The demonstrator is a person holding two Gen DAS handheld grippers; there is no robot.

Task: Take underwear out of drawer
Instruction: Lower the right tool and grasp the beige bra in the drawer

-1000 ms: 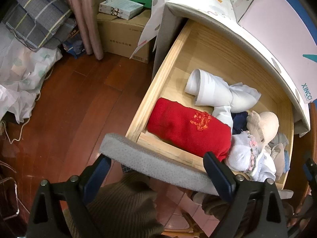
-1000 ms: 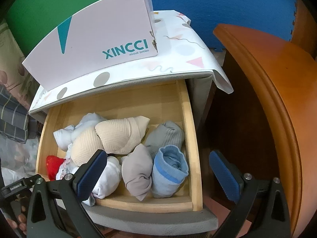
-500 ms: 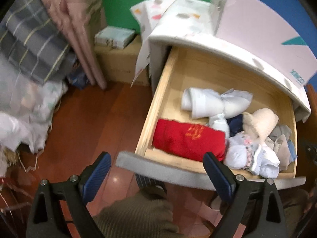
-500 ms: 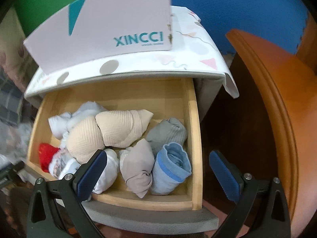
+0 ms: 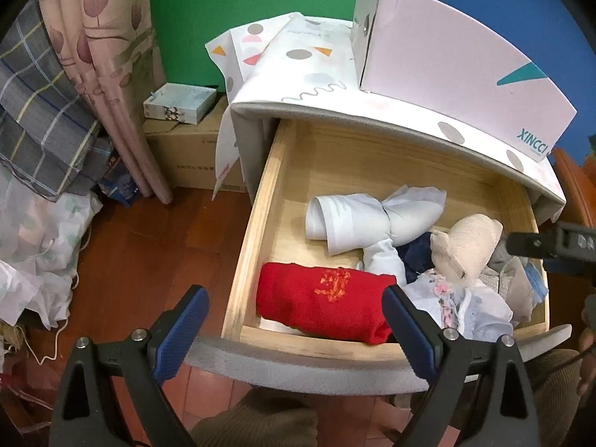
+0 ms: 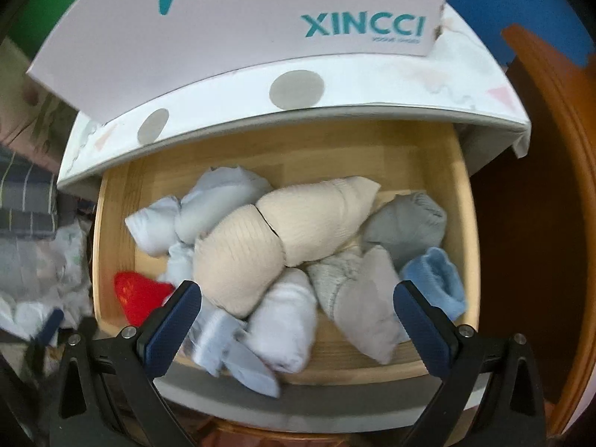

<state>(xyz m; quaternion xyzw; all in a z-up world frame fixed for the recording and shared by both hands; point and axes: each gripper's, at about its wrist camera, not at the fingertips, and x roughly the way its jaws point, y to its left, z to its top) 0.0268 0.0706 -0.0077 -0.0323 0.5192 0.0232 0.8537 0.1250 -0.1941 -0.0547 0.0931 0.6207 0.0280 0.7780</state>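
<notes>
Left wrist view: you are holding the left gripper (image 5: 294, 331) wide open and empty above the front edge of the drawer (image 5: 257, 219). The red folded underwear (image 5: 324, 301) is lying at lower centre, long axis running left to right. Compared with the earlier frame, this view is sitting higher and further back.

Right wrist view: you are holding the right gripper (image 6: 298, 324) wide open, gripping nothing. The beige bundle (image 6: 283, 238) is slanting from lower left to upper right. The drawer is now filling more of the frame than before.
</notes>
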